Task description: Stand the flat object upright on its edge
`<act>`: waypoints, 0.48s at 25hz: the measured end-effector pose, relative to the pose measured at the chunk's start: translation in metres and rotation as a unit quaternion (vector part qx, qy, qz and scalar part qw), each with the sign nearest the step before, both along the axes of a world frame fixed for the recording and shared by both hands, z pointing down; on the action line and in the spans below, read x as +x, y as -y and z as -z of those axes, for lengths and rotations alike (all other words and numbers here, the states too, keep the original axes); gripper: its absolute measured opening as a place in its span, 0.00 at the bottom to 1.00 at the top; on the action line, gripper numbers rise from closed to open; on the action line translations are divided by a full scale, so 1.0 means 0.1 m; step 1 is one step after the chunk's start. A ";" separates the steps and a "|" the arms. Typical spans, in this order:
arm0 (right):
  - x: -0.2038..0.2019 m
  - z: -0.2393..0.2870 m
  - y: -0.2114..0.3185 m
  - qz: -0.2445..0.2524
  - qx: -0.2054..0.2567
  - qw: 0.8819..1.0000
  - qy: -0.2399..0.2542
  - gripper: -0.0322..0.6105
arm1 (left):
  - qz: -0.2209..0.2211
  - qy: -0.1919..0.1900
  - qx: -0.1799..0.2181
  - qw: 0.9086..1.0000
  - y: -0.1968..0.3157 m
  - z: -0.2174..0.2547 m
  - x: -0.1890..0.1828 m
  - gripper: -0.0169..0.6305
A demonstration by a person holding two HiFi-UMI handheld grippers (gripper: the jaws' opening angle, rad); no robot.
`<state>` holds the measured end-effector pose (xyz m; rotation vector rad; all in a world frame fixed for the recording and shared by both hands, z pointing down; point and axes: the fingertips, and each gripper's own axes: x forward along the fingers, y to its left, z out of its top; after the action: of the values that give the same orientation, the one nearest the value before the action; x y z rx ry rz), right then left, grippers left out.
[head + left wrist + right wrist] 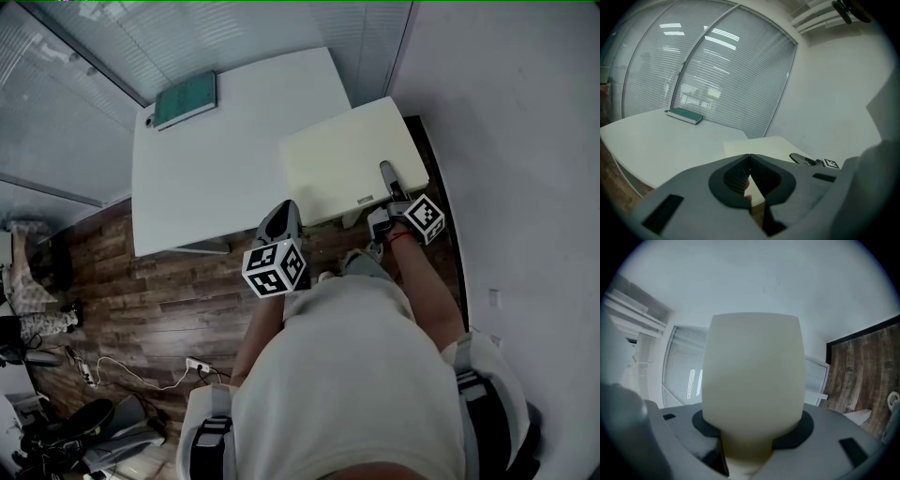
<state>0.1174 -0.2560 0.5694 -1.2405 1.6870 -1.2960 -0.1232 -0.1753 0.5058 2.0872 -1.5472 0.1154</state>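
Only head view: whole cream board (352,159) centre-right, about flat, over white table (216,187) corner.
Right gripper view alone: right gripper (747,453) clamped on cream board's edge, rolled sideways.
Left gripper view alone: left gripper (749,157) jaws together, empty, angled slightly down, cream board just ahead.
Green book (185,100): upper left, on white table.

This looks like an office or meeting room: glass partition walls (84,84) with slatted blinds close off the far and left sides. A large white table (225,169) carrying a green book (185,100) stands on wood-plank flooring (169,300), and a power strip (194,364) with cables lies near left.
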 end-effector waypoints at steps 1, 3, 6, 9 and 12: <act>-0.02 0.07 0.01 0.000 0.005 1.000 -0.010 0.47 | 0.002 -0.002 0.001 1.000 -0.01 0.01 -0.01 0.06; -0.05 0.21 0.05 0.002 0.014 0.999 -0.033 0.47 | 0.005 -0.004 0.002 1.000 -0.03 0.02 -0.04 0.06; -0.09 0.41 0.11 0.010 0.028 0.997 -0.077 0.47 | 0.009 -0.003 0.003 1.000 -0.04 0.03 -0.06 0.06; -0.14 0.58 0.19 0.022 0.045 0.990 -0.132 0.47 | 0.013 -0.005 0.002 1.000 -0.04 0.01 -0.09 0.06; -0.22 0.78 0.25 0.029 0.062 0.982 -0.177 0.47 | 0.014 -0.005 0.001 1.000 -0.06 0.01 -0.11 0.06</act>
<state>0.0951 -0.2814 0.4917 -1.4171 2.0314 -1.0265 -0.1343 -0.1696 0.5048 2.0627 -1.5714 0.0939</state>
